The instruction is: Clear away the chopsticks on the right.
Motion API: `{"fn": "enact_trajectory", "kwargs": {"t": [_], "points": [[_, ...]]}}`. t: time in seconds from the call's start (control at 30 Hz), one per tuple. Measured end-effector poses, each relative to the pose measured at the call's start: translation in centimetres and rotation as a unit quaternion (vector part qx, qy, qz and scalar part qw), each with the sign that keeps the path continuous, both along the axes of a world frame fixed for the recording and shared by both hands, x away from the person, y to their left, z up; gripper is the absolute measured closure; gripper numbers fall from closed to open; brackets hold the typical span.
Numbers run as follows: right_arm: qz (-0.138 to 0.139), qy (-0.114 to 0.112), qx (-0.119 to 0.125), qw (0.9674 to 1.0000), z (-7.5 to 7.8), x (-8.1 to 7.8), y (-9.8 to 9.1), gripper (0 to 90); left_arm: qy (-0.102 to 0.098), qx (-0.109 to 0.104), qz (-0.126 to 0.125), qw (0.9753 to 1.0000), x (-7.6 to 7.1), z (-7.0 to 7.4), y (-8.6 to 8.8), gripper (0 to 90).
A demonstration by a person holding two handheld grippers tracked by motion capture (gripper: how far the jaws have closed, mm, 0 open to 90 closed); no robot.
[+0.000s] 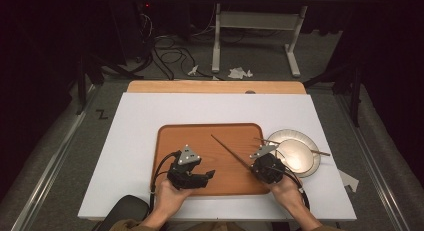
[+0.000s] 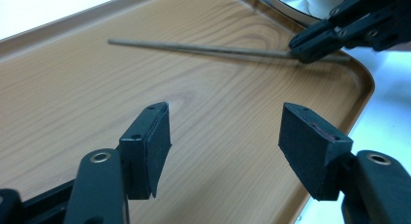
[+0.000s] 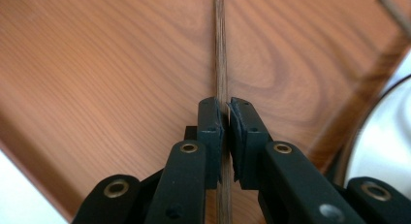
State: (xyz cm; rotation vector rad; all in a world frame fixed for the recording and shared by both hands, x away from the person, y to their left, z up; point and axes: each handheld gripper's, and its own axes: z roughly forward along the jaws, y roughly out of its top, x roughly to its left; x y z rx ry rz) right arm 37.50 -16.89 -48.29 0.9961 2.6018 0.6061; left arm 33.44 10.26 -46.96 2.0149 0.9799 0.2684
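A brown wooden tray [image 1: 200, 133] lies on the white table top. One thin dark chopstick [image 1: 227, 148] slants across the tray, and my right gripper [image 1: 252, 163] is shut on its near end. In the right gripper view the pads of the right gripper [image 3: 225, 112] pinch the chopstick [image 3: 220, 49] just above the tray [image 3: 97, 64]. My left gripper [image 1: 210, 175] hovers over the tray's near left part, open and with nothing in it. In the left gripper view the left gripper [image 2: 225, 132] has its jaws wide apart, with the chopstick [image 2: 194, 48] and the right gripper [image 2: 305, 47] beyond.
A white plate [image 1: 300, 136] sits just right of the tray with a second chopstick [image 1: 320, 152] lying across it. The plate's rim [image 3: 387, 132] is close to my right gripper. Behind the white top [image 1: 150, 111] are a wooden table edge, floor cables and a desk's legs.
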Motion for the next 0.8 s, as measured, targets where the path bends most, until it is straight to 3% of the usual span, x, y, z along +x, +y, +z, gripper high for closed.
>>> {"fn": "enact_trajectory", "kwargs": {"t": [0.13,0.33,0.47,0.57,0.8], "points": [[0.000,-0.001,-0.010,0.9999,-0.4,0.2,0.1,83.9,0.000,0.001,0.000,1.0000,-0.1,0.0,-0.1,35.8],[-0.028,-0.010,-0.018,0.9994,-0.4,0.3,-0.5,83.8,-0.002,0.003,0.002,1.0000,-0.1,0.0,0.0,35.9],[-0.048,-0.002,-0.006,0.9988,-0.4,0.5,-1.1,83.4,-0.002,0.006,0.000,1.0000,-0.1,0.0,-0.1,35.9],[-0.042,-0.012,-0.017,0.9989,-0.5,0.3,-0.9,83.0,-0.002,0.006,0.001,1.0000,-0.2,0.0,0.0,35.9],[-0.039,-0.020,-0.017,0.9989,-0.5,0.4,-1.1,77.4,-0.002,0.008,0.000,1.0000,-0.2,0.0,-0.1,35.9]]}}
